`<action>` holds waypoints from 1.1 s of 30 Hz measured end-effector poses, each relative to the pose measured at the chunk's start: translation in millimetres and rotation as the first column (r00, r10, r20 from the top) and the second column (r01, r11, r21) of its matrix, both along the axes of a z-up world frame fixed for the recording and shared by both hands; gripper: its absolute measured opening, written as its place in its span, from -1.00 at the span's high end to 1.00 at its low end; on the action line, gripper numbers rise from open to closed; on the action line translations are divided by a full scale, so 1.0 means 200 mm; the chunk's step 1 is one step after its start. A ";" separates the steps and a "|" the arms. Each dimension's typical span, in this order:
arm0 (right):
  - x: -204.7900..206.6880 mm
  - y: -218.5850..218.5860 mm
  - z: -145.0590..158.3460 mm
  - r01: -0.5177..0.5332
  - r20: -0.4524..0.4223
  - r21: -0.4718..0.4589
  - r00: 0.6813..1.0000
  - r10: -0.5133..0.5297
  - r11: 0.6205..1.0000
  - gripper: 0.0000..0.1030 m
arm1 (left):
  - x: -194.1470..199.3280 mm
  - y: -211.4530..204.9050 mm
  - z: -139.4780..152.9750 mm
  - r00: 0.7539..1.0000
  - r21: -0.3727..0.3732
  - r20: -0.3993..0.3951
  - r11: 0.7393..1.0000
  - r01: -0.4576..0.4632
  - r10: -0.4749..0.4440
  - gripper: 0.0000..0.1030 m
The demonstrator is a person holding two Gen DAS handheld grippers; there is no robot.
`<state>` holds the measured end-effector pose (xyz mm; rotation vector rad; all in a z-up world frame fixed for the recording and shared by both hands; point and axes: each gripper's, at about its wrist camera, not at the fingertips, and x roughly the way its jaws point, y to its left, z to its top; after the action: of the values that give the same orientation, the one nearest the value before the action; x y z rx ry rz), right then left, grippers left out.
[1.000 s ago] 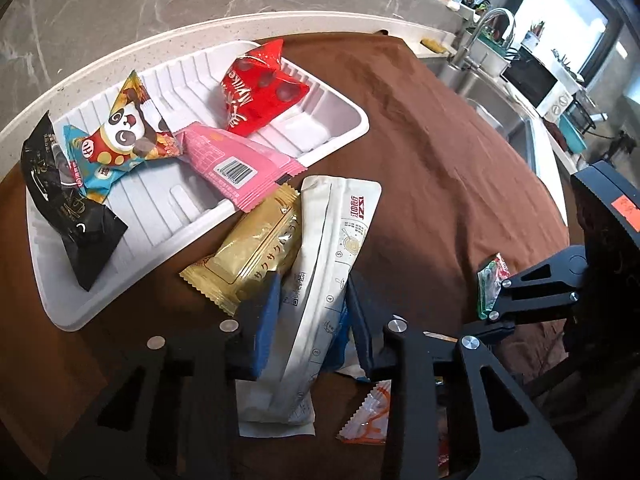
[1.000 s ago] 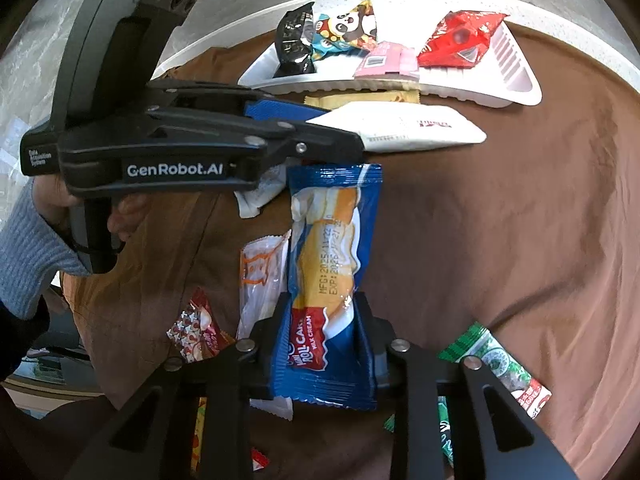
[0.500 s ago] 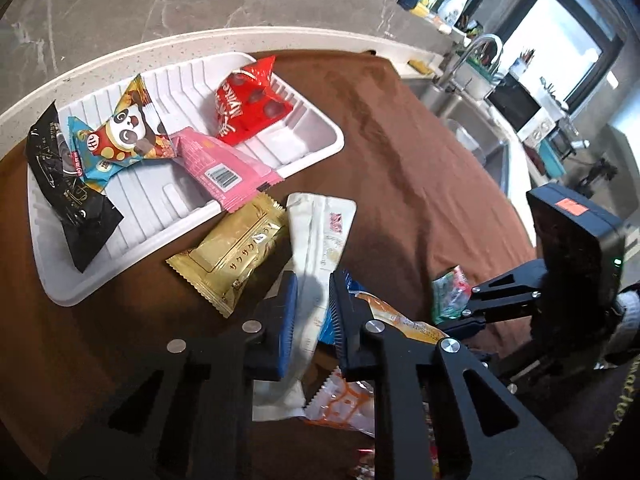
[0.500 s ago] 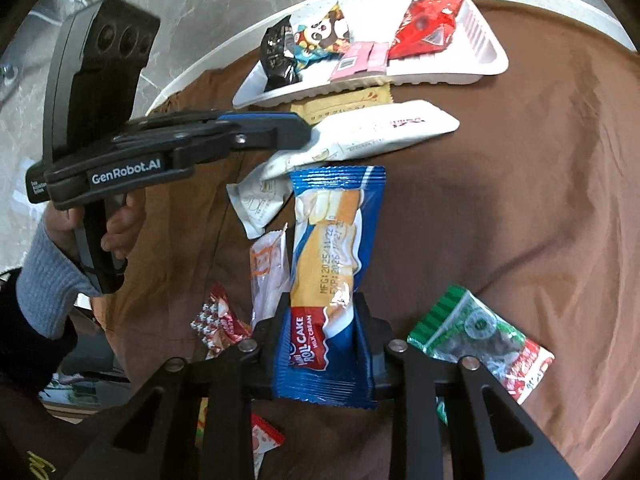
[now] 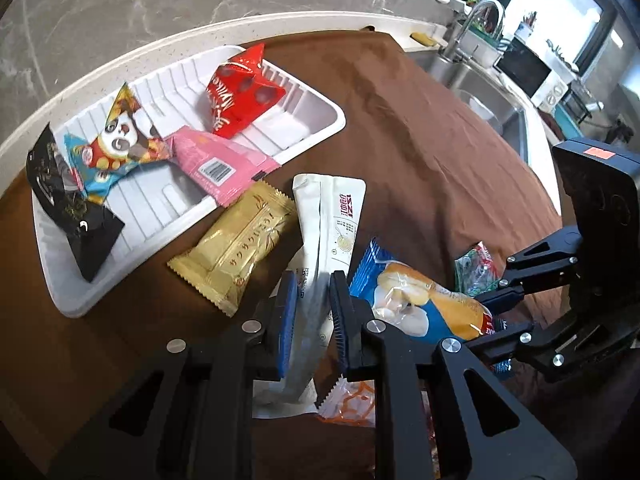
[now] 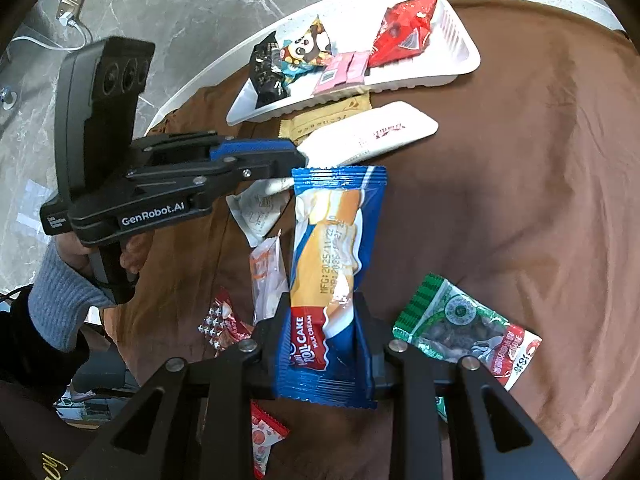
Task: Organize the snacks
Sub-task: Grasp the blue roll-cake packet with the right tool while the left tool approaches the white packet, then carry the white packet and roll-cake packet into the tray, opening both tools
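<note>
left tool pinching long white packet | right tool pinching blue roll-cake pack

Orange-printed packet mostly hidden under white sachet

Round table under brown cloth; on cloth: white tray, gold packet, green packet.

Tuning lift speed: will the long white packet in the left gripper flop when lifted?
Probably. The white packet is long, thin and pinched near one end by the left gripper, so its far end should droop. It looks light; the smooth wrapper may slip.
</note>
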<state>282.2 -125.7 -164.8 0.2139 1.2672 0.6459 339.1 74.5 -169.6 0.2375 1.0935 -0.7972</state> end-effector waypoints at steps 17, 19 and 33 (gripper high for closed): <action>0.02 0.01 -0.07 0.010 -0.024 -0.055 1.000 -0.011 0.998 0.40 | 0.02 -0.12 -0.13 0.998 0.120 0.009 0.991 0.062 -0.063 -0.01; 0.03 0.01 -0.08 0.010 -0.028 -0.056 1.000 -0.011 0.998 0.39 | 0.04 -0.11 -0.15 0.998 0.113 -0.019 0.992 0.053 -0.052 0.00; 0.04 0.08 -0.07 -0.017 0.029 -0.113 0.999 0.020 0.994 0.41 | 0.07 -0.08 -0.16 0.998 0.064 -0.024 0.996 0.058 -0.056 0.24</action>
<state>289.3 -109.3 -178.8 0.0995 1.2738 0.5895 352.5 58.8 -201.6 0.3162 1.1385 -0.8176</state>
